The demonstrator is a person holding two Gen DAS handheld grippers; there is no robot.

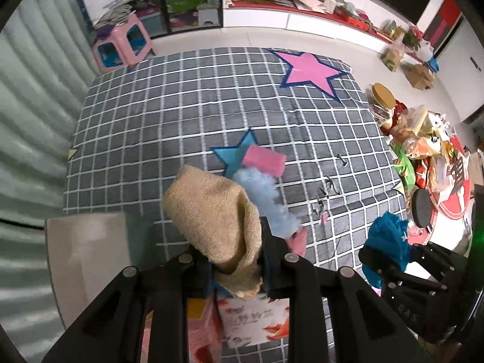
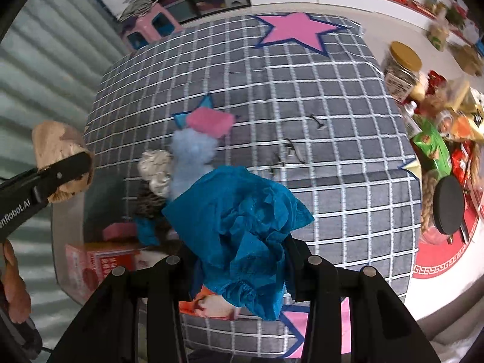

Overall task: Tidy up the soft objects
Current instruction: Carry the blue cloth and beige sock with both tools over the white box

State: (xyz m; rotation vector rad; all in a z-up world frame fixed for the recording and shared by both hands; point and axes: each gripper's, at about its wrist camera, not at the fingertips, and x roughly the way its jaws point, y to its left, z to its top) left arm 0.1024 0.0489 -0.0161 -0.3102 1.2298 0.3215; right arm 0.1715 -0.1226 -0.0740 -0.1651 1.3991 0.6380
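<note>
Burlap cloth (image 1: 211,211) hangs over tissue box (image 1: 254,320).

Left tongs (image 1: 233,260) clamping burlap cloth (image 1: 217,217), checked bedspread (image 1: 187,115)

Both wrist views steep, close — sharing checked quilt (image 1: 181,115)

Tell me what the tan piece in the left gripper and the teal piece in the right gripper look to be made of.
Tan piece: looks like burlap or similar coarse woven cloth, matte, weave grain visible. Teal piece: likely crepe paper or thin non-woven fabric, matte, sharply crumpled with a fine crinkled texture; the look leaves it open.
</note>
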